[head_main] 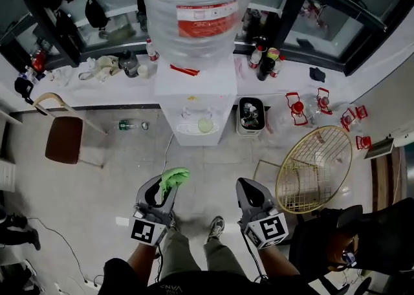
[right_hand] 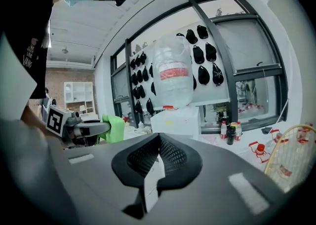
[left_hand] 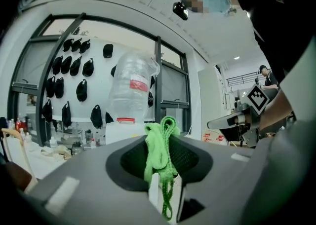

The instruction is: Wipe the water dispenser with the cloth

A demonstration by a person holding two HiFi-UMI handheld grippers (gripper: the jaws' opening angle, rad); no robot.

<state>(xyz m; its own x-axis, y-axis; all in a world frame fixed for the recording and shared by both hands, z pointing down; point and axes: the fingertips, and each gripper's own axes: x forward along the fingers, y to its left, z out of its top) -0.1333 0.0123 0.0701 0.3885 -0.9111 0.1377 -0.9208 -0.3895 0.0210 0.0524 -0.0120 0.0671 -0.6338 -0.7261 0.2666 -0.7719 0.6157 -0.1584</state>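
The left gripper (head_main: 162,190) is clenched on the green cloth (left_hand: 160,145). The cloth is bunched into a narrow fold between the jaws, one tuft stands out past the tips and a thin end hangs down. The right gripper (head_main: 248,190) is closed and holds nothing. It is beside the left one, and both point about level toward the dispenser (head_main: 197,93). The white dispenser stands against the wall ahead of the person, well apart from both grippers, with a big clear bottle (head_main: 194,9) on top. No wiping has begun, I think; the step in hand is to bring the cloth to the cabinet. To do it well, the grip should remain firm, because so little cloth is free. Only the soft tuft should meet the surface, not the hard jaw tips. Long flat strokes on the top and front seem best. The bottle should not be pushed, since it may rock.
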